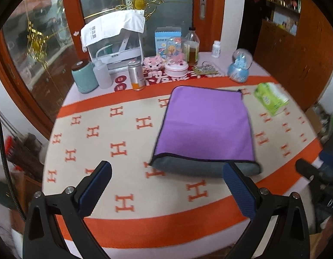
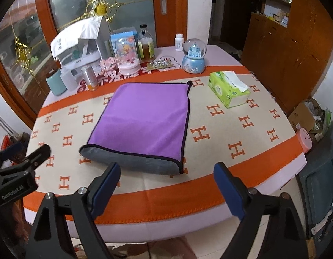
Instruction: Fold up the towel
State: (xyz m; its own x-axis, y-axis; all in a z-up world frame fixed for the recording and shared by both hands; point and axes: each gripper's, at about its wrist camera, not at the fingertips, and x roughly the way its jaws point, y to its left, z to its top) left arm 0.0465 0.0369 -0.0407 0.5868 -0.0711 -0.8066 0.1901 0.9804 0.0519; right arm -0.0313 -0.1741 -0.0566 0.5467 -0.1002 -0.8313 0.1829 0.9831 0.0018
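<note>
A purple towel point(image 1: 204, 125) with a grey underside and dark edging lies folded over on the table, its grey fold at the near edge; it also shows in the right wrist view point(image 2: 145, 118). My left gripper point(image 1: 166, 170) is open and empty, held above the table just short of the towel's near fold. My right gripper point(image 2: 167, 170) is open and empty, also in front of the near fold and a little above the table edge. Each gripper shows at the side of the other's view.
The round table point(image 2: 209, 196) has an orange and cream cloth with H marks. A green tissue pack point(image 2: 229, 90) lies right of the towel. Bottles, a can point(image 1: 136, 75), a teal jar, a snow globe point(image 2: 193, 58) and a white appliance stand along the far edge.
</note>
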